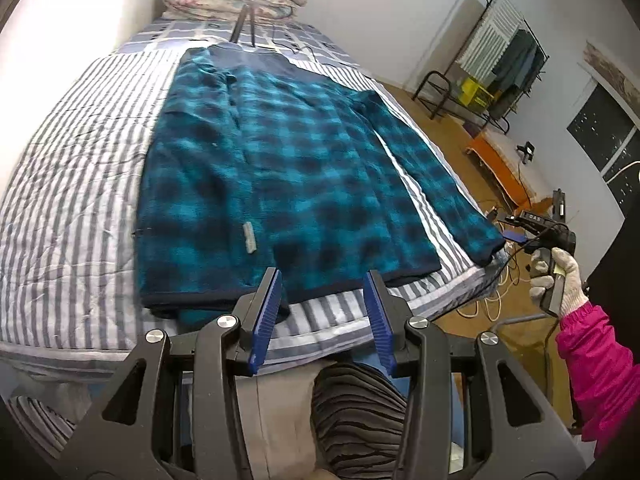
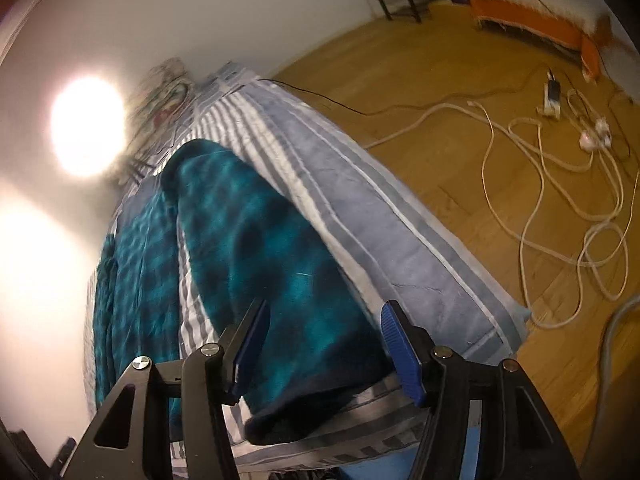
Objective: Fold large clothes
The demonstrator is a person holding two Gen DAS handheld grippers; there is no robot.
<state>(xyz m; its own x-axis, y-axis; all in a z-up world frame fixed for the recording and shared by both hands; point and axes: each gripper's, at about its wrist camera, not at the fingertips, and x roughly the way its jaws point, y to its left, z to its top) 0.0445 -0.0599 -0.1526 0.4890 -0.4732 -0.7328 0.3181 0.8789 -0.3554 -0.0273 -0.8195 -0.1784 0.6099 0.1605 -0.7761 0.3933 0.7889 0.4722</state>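
Teal plaid jacket (image 1: pixel 276 152) spread flat on the striped bed (image 1: pixel 72 184), long axis running away toward the pillows, hem nearest. Left claw (image 1: pixel 324 280) wide open, empty, hovering just short of the hem. Right claw (image 2: pixel 322 312) also wide, empty, poised over the cuff of the right sleeve (image 2: pixel 280 280) at the bed's edge; nearer to cloth, probably first to grasp.

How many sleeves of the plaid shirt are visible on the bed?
1. The sleeve lies stretched along the right side of the plaid shirt, its cuff between the open fingers of the right gripper. The other sleeve may be hidden under the shirt.
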